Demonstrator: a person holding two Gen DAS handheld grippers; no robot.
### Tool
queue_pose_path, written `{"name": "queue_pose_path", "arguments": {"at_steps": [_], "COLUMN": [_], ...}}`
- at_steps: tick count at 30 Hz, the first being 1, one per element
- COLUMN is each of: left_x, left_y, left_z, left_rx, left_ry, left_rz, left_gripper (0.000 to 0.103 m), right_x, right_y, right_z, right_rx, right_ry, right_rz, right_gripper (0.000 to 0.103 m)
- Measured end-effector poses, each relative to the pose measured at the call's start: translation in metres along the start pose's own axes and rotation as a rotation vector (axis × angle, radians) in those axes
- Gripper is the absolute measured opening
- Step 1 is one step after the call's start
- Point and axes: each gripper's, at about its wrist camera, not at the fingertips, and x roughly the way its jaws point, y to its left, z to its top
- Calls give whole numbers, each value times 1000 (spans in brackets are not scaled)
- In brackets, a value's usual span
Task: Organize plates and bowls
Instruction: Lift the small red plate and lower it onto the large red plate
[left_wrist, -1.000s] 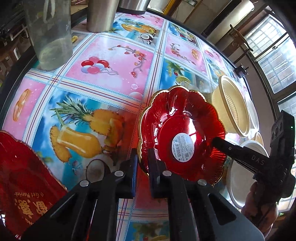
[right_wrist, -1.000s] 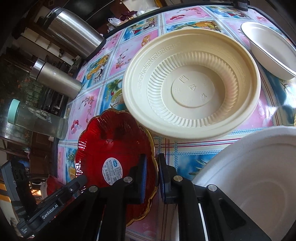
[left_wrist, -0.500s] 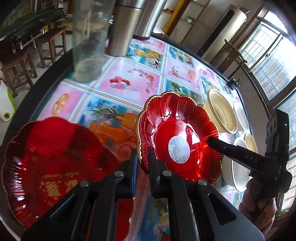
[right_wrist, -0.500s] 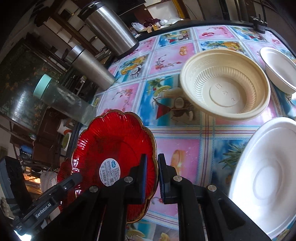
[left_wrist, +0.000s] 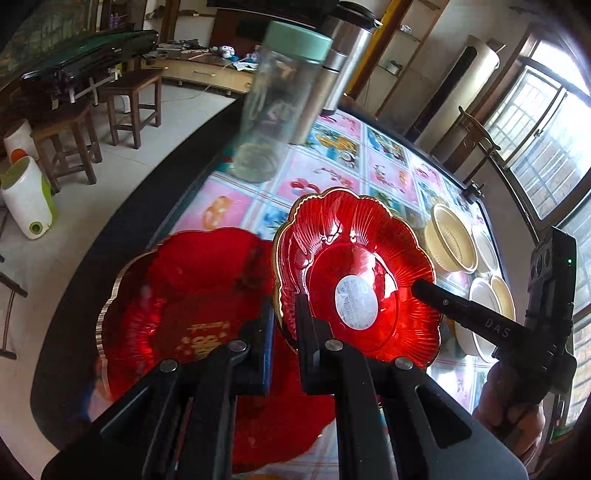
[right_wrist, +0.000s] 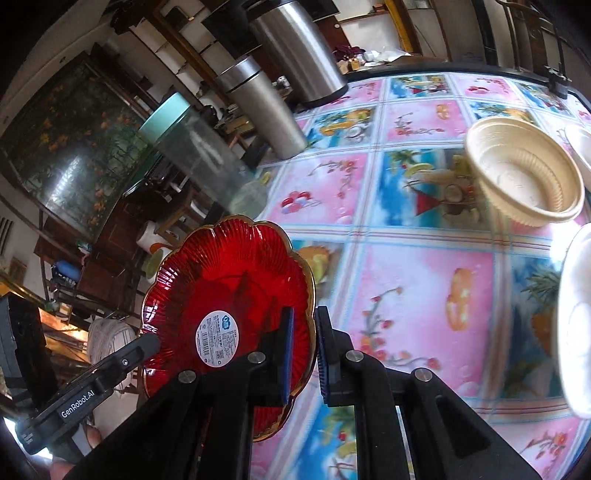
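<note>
Lifted higher than a moment ago, a red scalloped plate (left_wrist: 354, 273) with a gold rim now hangs clear above the tabletop (right_wrist: 413, 280), carried toward a second, larger red plate (left_wrist: 184, 317) that lies flat near the tabletop's dark edge. Both tools grip the raised plate by its rim. The left hand-held gripper (left_wrist: 284, 321) is clamped on the edge nearest its camera, one finger on each face of the rim. The right hand-held gripper (right_wrist: 303, 354) pinches the opposite edge the same way, its blue pads pressed to the plate. A round white sticker (right_wrist: 217, 339) marks the plate's centre.

The lifted plate overlaps the right side of the larger plate in the left wrist view, tilted slightly. Farther along the flowered tablecloth sits a cream ribbed bowl (right_wrist: 524, 181), with white bowls (left_wrist: 480, 314) beside it. A clear jar with a mint-green lid (left_wrist: 273, 103) and two steel flasks (right_wrist: 266, 107) stand at the far side. A person's hand (left_wrist: 513, 417) holds the right tool's handle.
</note>
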Motion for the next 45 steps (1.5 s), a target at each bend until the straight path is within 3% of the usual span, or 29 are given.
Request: {"name": "queue_pose_path", "arguments": {"at_steps": [11,19,33,45], "left_x": [-16,-3,5,8], "left_y": [62,85,84,71], "left_z": [-17,-35,-46,-52], "left_rx": [-66,-84,-44,27], "left_ry": [-21,29,19,-39], "left_rz": [62,97,180,276], "left_gripper": [8,9,10,12], "right_x": [42,68,78,77], "right_y": [62,74,75,94], "right_z": [-23,-39,-50,-63], "right_rx": [-88,-134,-175,-312], "right_ry": [72,134,152,83], "right_rz": [28,1,-40,-179], "right_gripper": [11,11,12,21]}}
